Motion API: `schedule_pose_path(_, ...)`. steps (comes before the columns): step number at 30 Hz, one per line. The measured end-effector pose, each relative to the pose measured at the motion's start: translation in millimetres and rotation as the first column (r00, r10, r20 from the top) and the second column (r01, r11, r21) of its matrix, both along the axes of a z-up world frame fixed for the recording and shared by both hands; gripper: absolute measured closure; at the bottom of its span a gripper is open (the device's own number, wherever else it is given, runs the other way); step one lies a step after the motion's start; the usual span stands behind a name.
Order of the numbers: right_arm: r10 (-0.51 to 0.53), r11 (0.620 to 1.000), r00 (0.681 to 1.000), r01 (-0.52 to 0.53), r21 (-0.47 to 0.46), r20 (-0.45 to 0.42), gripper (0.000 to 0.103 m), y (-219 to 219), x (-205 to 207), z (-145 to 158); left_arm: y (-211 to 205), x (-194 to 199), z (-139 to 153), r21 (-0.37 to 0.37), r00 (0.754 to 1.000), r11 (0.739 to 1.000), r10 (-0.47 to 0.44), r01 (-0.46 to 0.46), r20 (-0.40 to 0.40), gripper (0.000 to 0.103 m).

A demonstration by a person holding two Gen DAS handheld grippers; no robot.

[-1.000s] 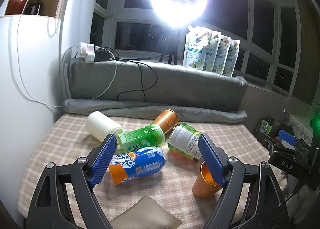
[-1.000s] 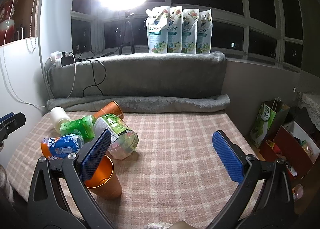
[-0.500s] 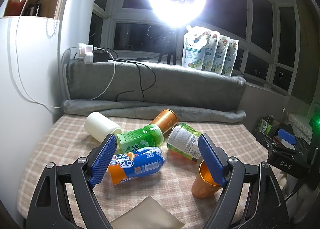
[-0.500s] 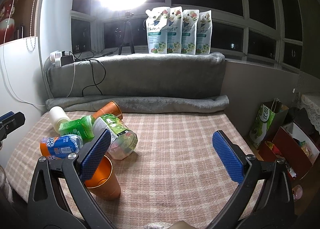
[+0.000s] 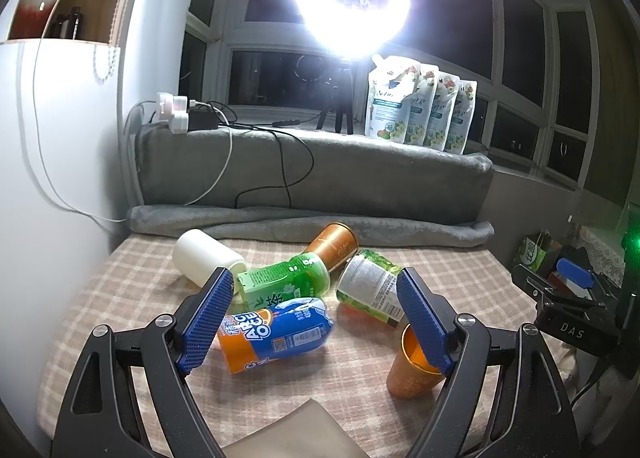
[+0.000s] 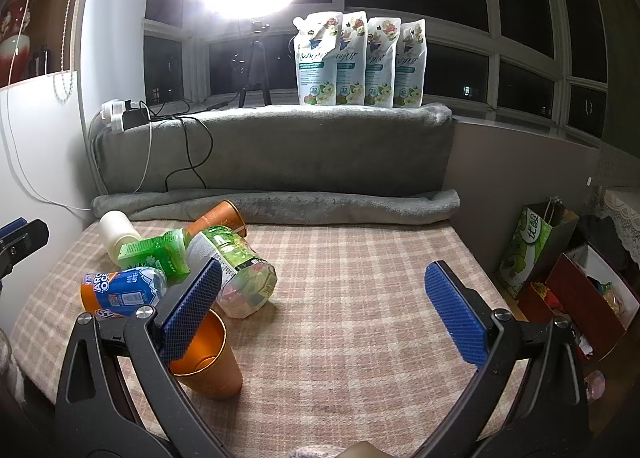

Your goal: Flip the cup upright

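Observation:
An orange metal cup (image 5: 408, 372) stands upright, mouth up, on the plaid cloth; it also shows in the right wrist view (image 6: 212, 362), partly behind my right gripper's left finger. A second orange cup (image 5: 334, 242) lies on its side at the back of the pile, also seen in the right wrist view (image 6: 220, 218). My left gripper (image 5: 316, 326) is open and empty, above the orange-and-blue bottle (image 5: 276, 334). My right gripper (image 6: 324, 312) is open and empty over bare cloth.
A white cylinder (image 5: 204, 258), a green tea bottle (image 5: 284, 284) and a clear jar with a green label (image 5: 370, 292) lie among the cups. A grey rolled blanket (image 6: 280, 206) lines the back. Bags and boxes (image 6: 560, 266) stand beyond the right edge.
Both views have shifted only slightly. The objects on the cloth have not moved and both grippers stay open.

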State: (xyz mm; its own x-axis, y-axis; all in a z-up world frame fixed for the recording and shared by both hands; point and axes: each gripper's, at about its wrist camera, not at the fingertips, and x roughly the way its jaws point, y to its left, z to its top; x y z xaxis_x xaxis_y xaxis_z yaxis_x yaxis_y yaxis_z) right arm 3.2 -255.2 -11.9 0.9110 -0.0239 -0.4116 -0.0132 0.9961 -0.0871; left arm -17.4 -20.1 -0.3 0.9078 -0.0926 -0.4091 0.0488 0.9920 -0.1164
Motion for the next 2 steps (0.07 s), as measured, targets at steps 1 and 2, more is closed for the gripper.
schedule_pose_path(1,0.000,1.000,1.000,0.000,0.000,-0.001,0.000,-0.1,0.1,-0.1,-0.5,-0.2,0.2,0.000,1.000,1.000,0.000,0.000,0.001,0.019)
schedule_pose_path(2,0.000,1.000,1.000,0.000,0.000,-0.001,0.000,0.2,0.1,0.0,-0.3,-0.2,0.1,0.000,1.000,1.000,0.000,0.000,0.000,0.019)
